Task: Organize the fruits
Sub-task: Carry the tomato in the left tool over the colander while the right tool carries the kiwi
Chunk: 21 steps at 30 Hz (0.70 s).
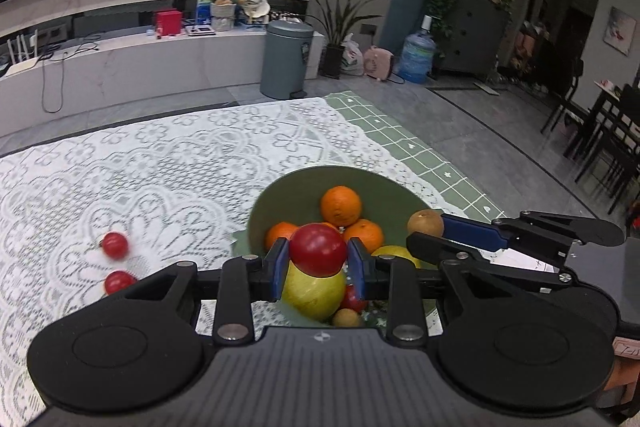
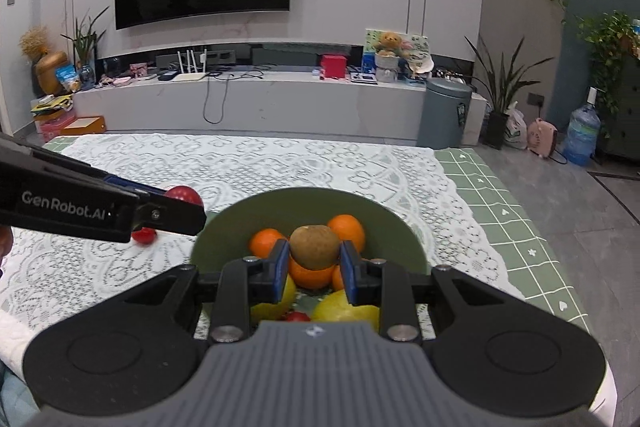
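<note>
Now each gripper carries one fruit above the green bowl (image 2: 224, 227) on the lace tablecloth (image 1: 160, 163).
Left gripper (image 1: 318, 261): its jaws are narrow, pads pressed on both sides of a round red tomato (image 1: 318, 249) with no clear long axis. Right gripper (image 2: 314, 263): its jaws are narrow too, clamped on a brown kiwi (image 2: 315, 246) whose long axis runs across, from pad to pad. Oranges (image 1: 341, 205) and yellow fruit (image 1: 314, 293) lie in the bowl below; two more tomatoes (image 1: 115, 245) rest on the cloth to its left.
</note>
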Each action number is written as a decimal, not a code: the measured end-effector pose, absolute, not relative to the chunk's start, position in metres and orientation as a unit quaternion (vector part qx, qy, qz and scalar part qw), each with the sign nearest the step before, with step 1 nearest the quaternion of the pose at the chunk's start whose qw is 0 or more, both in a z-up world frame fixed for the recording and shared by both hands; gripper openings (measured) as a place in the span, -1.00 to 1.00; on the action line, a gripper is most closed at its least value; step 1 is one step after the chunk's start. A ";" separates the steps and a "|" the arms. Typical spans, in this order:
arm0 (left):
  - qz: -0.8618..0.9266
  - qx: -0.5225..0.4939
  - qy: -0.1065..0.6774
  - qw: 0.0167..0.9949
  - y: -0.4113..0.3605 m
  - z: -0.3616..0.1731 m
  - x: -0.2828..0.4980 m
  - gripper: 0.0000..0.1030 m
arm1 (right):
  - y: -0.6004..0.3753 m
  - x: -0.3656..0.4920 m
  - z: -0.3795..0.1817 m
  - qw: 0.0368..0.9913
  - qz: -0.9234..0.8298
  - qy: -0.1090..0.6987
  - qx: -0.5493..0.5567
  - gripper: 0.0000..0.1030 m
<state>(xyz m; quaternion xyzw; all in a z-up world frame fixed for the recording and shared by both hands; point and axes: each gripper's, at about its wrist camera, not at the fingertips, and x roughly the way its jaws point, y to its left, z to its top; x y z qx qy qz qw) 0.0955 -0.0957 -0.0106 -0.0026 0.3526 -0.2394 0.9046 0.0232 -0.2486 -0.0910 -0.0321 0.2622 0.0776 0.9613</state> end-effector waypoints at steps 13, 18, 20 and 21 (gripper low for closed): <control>-0.250 0.019 0.389 0.886 -0.121 -0.036 0.127 -0.32 | -0.258 0.050 -0.103 0.952 0.072 0.292 -0.051 -0.53; -0.254 0.024 0.405 0.878 -0.124 -0.050 0.139 -0.32 | -0.257 0.063 -0.108 0.947 0.075 0.304 -0.067 -0.53; -0.253 0.025 0.410 0.876 -0.125 -0.054 0.140 -0.32 | -0.256 0.068 -0.110 0.945 0.077 0.308 -0.074 -0.54; -0.253 0.024 0.412 0.875 -0.125 -0.056 0.141 -0.32 | -0.256 0.070 -0.111 0.945 0.077 0.310 -0.077 -0.53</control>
